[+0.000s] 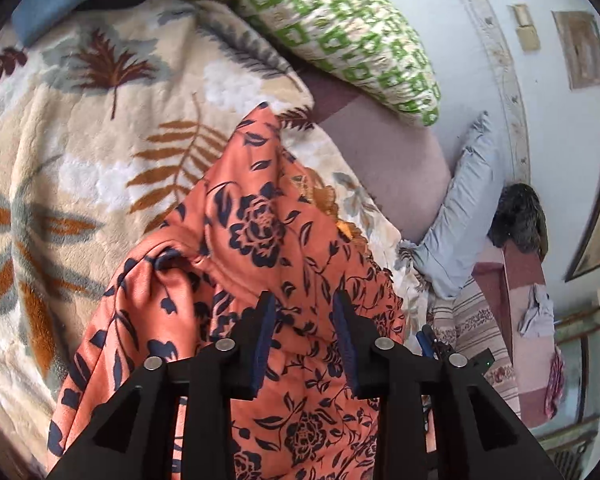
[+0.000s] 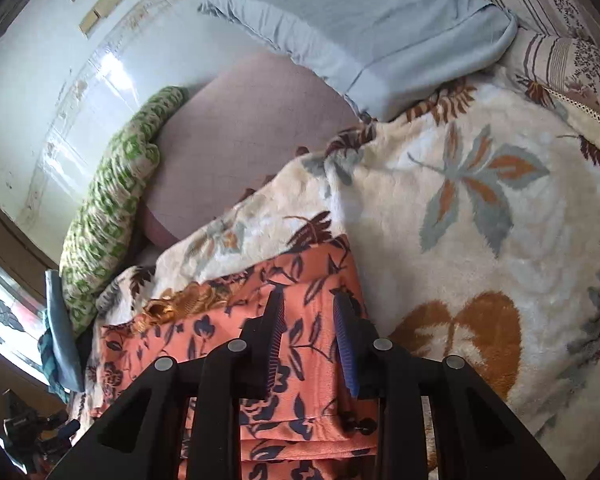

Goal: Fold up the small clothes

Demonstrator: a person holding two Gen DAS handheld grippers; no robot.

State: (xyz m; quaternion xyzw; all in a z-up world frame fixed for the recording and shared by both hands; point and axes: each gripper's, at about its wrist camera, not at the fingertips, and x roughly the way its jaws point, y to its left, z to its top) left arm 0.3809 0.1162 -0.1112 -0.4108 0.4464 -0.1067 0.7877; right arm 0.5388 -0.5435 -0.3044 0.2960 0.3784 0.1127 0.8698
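Orange floral garment (image 1: 260,240) is lying on the bed, on top of the plush leaf-print blanket (image 1: 80,152). In the left wrist view it is lying rumpled, rising to a peak far ahead of the fingers with one loose fold bulging to the left. In the right wrist view the same garment (image 2: 300,360) is showing stacked layered edges at the near side, so I am judging the fold as partly made, not finished.

Key relation: cloth is sitting directly below and ahead of both pairs of fingers. Its long axis is running roughly away from the left gripper (image 1: 304,300) along the finger line; for the right gripper (image 2: 308,298) the garment's far corner is lying just ahead of the fingertips, its right edge running alongside the right finger. I am rating the right hand as nearer to a clean edge and the left as nearer to the loose bulge.

Fingers: both pairs are standing apart with a clear gap, and I am seeing no cloth pinched between them in either view.

Materials: the garment is looking thin, soft and drapey, with a dark blue flower print and a patch of gold embroidery (image 2: 184,300) near one edge. I am expecting it to slip and bunch. The blanket is looking thick and fleecy.

Outward: green-checked pillow (image 1: 340,28), pale blue pillow (image 2: 360,28), mauve sheet (image 2: 240,128), pale wall (image 1: 540,128).
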